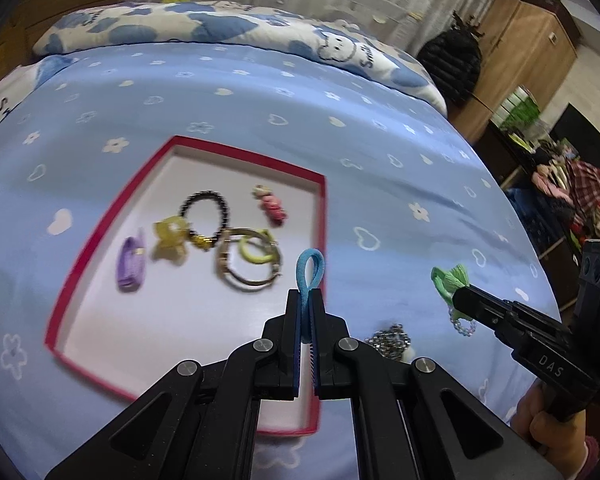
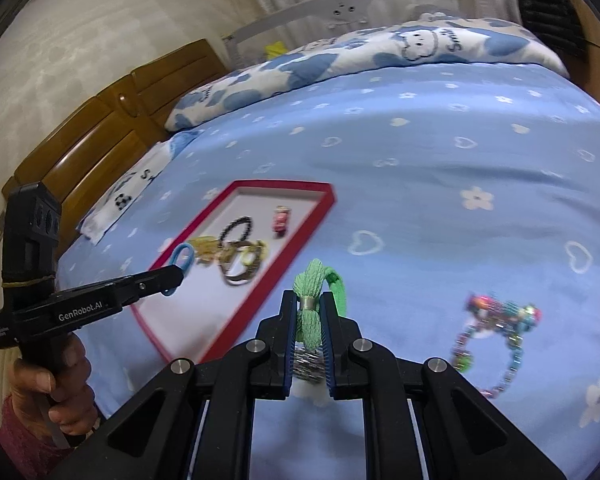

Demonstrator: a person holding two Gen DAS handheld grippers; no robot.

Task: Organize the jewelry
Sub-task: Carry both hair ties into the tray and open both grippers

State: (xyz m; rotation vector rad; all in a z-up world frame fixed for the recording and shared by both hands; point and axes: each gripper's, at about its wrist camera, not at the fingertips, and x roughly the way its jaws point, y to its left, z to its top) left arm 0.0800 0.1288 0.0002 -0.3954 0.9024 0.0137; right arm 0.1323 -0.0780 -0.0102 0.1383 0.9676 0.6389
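Left tool [image 1: 306, 308] clamped tight on a blue hair tie [image 1: 309, 276], loop poking up past the fingertips, hovering over the near right rim of the red-edged tray [image 1: 80, 264]. Right tool [image 2: 310, 312] pinched shut on a green tasselled hair tie [image 2: 314, 292], held off to the tray's right, above the blue bedsheet [image 2: 440, 168]. Already lying inside the tray: purple band [image 1: 131, 266], yellow clip [image 1: 171, 242], black beaded bracelet [image 1: 205, 214], pink charm [image 1: 272, 205], yellow-green tie [image 1: 256, 250] within a gold bangle [image 1: 252, 268]. Right of the tray on the sheet, a silver chain [image 1: 388, 340] and a multicoloured beaded piece [image 2: 496, 336].
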